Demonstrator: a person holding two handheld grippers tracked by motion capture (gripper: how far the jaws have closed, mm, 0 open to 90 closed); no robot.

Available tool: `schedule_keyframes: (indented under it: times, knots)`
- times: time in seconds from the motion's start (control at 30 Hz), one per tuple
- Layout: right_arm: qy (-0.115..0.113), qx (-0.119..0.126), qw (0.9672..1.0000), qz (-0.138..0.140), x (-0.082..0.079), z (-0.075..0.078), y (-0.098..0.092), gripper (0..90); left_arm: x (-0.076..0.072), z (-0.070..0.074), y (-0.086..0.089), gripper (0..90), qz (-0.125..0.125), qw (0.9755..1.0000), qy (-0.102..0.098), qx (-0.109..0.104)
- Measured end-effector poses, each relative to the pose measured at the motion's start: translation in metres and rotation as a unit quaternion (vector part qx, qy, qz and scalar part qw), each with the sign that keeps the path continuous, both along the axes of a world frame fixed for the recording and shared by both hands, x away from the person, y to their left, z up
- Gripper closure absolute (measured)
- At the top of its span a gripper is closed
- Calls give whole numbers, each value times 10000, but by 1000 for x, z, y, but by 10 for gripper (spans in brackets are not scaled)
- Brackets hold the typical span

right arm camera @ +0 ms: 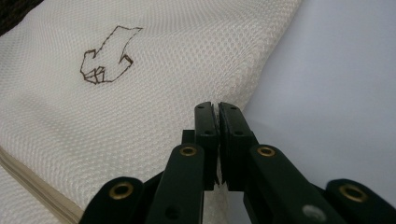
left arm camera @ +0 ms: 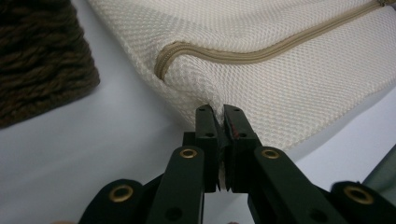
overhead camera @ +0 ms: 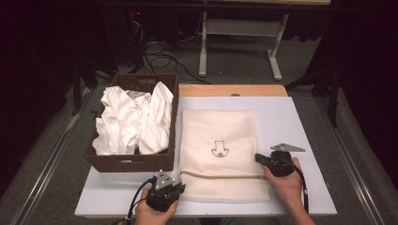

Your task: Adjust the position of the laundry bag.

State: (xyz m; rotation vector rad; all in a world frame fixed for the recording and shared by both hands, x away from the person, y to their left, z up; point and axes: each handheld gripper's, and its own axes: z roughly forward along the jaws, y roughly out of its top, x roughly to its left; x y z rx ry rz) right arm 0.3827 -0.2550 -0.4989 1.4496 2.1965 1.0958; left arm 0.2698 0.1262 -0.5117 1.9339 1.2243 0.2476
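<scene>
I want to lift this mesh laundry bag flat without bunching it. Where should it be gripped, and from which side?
Grip the mesh laundry bag at its side edges near the zipper end, coming in level from left and right. It lies flat, so only the thin edges offer a pinch. The left gripper is shut on the left corner, the right gripper on the right edge.

My cream mesh bag [overhead camera: 218, 140] has a tan zipper [overhead camera: 220, 176] and a brown outline mark [overhead camera: 219, 149]. My dark brown woven basket [overhead camera: 129, 163] holds white cloths [overhead camera: 131, 119].

Two hands come in from the bottom, left gripper [overhead camera: 176, 189] and right gripper [overhead camera: 261, 158] both clamped tight, pointing forward.
</scene>
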Motion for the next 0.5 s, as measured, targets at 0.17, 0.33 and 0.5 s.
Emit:
schedule_keyframes:
  times: [0.17, 0.33, 0.5]
  knots:
    - [-7, -108, 9999, 118, -7, -2, 6, 883, -7, -2, 8, 858, -32, 9999, 102, -98]
    - [-26, -121, 9998, 134, -9, -4, 8, 882, -11, -3, 12, 855, -159, 9998, 110, -97]
    - [-18, -92, 9998, 188, -12, -5, 10, 882, -12, -3, 17, 855, -98, 9998, 113, -93]
